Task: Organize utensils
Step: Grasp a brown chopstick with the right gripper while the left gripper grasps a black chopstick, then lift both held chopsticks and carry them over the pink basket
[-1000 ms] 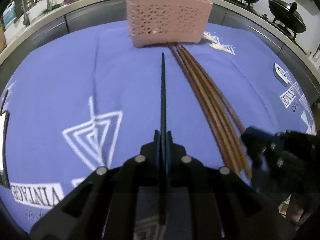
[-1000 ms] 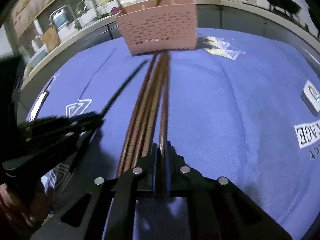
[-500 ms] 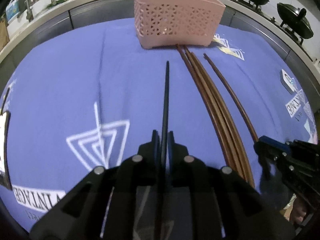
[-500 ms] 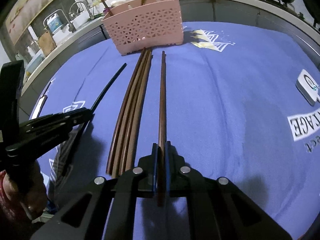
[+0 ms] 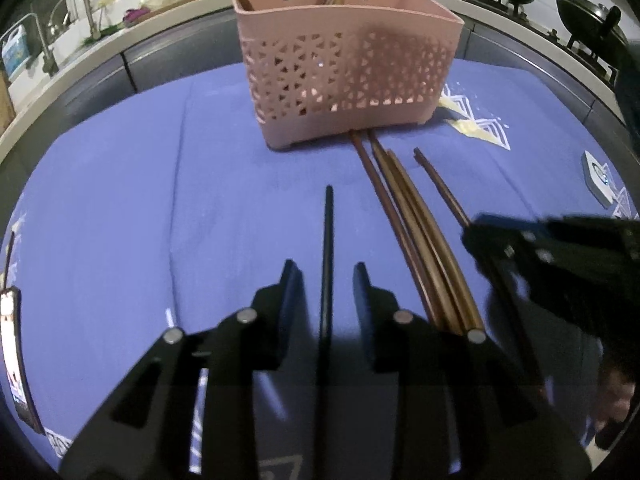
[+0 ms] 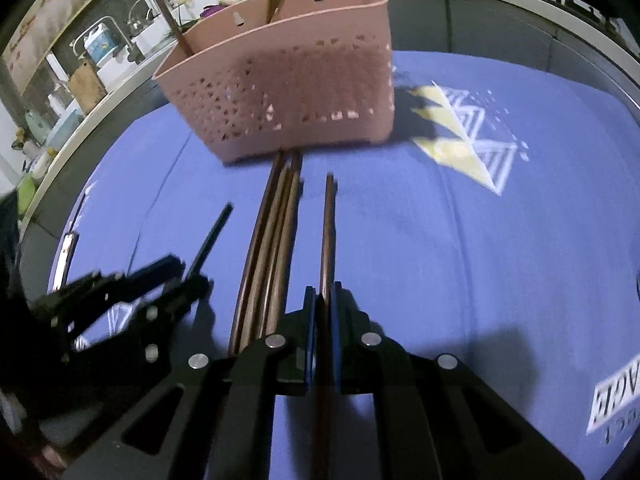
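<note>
left gripper (image 5: 326, 284) jaws had just been opening, slim black chopstick (image 5: 328, 240) loose between them. right gripper (image 6: 323, 300) clenched on a brown wooden chopstick (image 6: 329, 220), long axis toward pink perforated plastic basket (image 6: 280, 92) ahead.

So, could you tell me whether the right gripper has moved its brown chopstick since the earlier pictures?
Yes. The right gripper has carried the brown chopstick sideways off the brown bundle and towards the pink basket.
</note>
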`<state>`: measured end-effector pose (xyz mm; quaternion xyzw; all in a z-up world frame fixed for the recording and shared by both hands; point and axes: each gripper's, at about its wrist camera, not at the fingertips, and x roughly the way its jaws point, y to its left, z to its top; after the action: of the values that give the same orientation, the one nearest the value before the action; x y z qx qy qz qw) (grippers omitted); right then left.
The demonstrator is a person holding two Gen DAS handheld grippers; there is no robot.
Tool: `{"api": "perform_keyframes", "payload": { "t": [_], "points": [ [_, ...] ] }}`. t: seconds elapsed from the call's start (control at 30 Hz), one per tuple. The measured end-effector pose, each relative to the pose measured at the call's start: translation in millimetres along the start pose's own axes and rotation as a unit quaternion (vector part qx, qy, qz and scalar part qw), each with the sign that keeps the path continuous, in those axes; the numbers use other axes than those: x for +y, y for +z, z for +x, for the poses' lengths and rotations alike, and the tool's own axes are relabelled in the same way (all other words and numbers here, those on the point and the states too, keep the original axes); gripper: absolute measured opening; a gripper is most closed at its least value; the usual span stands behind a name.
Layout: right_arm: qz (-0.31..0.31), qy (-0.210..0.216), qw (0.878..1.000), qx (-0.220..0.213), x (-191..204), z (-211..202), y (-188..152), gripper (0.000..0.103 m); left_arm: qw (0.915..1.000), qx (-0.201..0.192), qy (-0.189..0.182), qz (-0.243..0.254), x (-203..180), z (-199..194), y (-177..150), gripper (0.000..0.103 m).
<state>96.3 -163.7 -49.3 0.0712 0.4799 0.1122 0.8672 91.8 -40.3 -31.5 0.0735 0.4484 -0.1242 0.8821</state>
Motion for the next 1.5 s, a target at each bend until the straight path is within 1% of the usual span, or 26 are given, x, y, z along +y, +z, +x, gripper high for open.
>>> {"api": "perform_keyframes", "payload": {
  "t": [0.17, 0.3, 0.4, 0.47, 0.5, 0.53, 0.6, 0.7, 0.8, 0.9, 1.07, 1.13, 1.3, 1.37, 1.43, 1.5],
  "points": [
    [0.01, 0.008, 1.0, -0.021, -3.2, 4.1, 1.4, 0.008, 0.9999, -0.013, -0.004, 0.006, 1.6, -1.4, -3.2, 0.027],
    [0.007, 0.0, 0.999, -0.031, -1.6, 2.7, -4.3, 0.008, 0.9998, -0.018, -0.004, 0.006, 1.8, -0.7, -3.6, 0.027],
    [-0.003, -0.012, 0.999, -0.033, 0.6, 2.9, -4.0, 0.008, 0.9997, -0.022, -0.009, 0.002, 2.9, -1.1, -4.8, 0.019],
    [-0.001, -0.015, 0.999, -0.032, 1.9, 1.7, -4.9, 0.006, 0.9996, -0.02, -0.018, -0.005, 5.9, -0.6, -3.7, 0.007],
    [0.005, -0.007, 1.0, -0.029, 0.2, 0.8, -5.0, 0.006, 0.9995, -0.017, -0.026, -0.01, 8.2, -0.3, -2.7, 0.005],
    [0.011, 0.002, 1.0, -0.027, -1.4, -0.1, -5.8, 0.005, 0.9992, -0.014, -0.035, -0.016, 11.0, -0.3, -2.0, 0.005],
    [0.019, 0.014, 0.999, -0.035, -2.5, -8.2, -11.3, 0.005, 0.9983, -0.009, -0.051, -0.026, 17.2, -2.0, -2.3, 0.004],
    [0.009, 0.021, 0.997, -0.068, 1.8, -29.9, -17.5, 0.005, 0.996, -0.019, -0.075, -0.044, 26.8, -11.6, -2.9, 0.004],
    [-0.007, 0.032, 0.994, -0.108, 9.5, -56.6, -20.5, 0.005, 0.992, -0.049, -0.1, -0.06, 37.8, -34.2, 1.2, 0.004],
    [-0.022, 0.041, 0.988, -0.15, 15.1, -83.7, -21.4, 0.005, 0.9863, -0.084, -0.122, -0.072, 46.6, -62.7, 9.7, 0.004],
    [-0.021, 0.052, 0.977, -0.205, 18.2, -116.1, -15.4, 0.005, 0.9773, -0.141, -0.138, -0.078, 50.2, -108.0, 27.3, 0.004],
    [-0.021, 0.053, 0.973, -0.222, 19.7, -125.9, -9.7, 0.005, 0.9743, -0.157, -0.141, -0.078, 54.0, -121.7, 32.6, 0.004],
    [-0.035, 0.057, 0.963, -0.263, 27.1, -154.8, 16.6, 0.005, 0.9638, -0.209, -0.146, -0.079, 55.1, -157.6, 63.1, 0.004],
    [-0.043, 0.056, 0.958, -0.279, 33.0, -164.8, 30.7, 0.005, 0.9592, -0.231, -0.142, -0.08, 58.2, -171.9, 77.6, 0.004],
    [-0.052, 0.053, 0.95, -0.305, 41.6, -178.4, 51.2, 0.005, 0.9539, -0.254, -0.138, -0.082, 62.9, -186.2, 94.3, 0.004],
    [-0.059, 0.046, 0.94, -0.332, 50.4, -186.7, 70.0, 0.005, 0.9468, -0.283, -0.127, -0.085, 67.2, -199.2, 112.0, 0.004]
  ]
}}
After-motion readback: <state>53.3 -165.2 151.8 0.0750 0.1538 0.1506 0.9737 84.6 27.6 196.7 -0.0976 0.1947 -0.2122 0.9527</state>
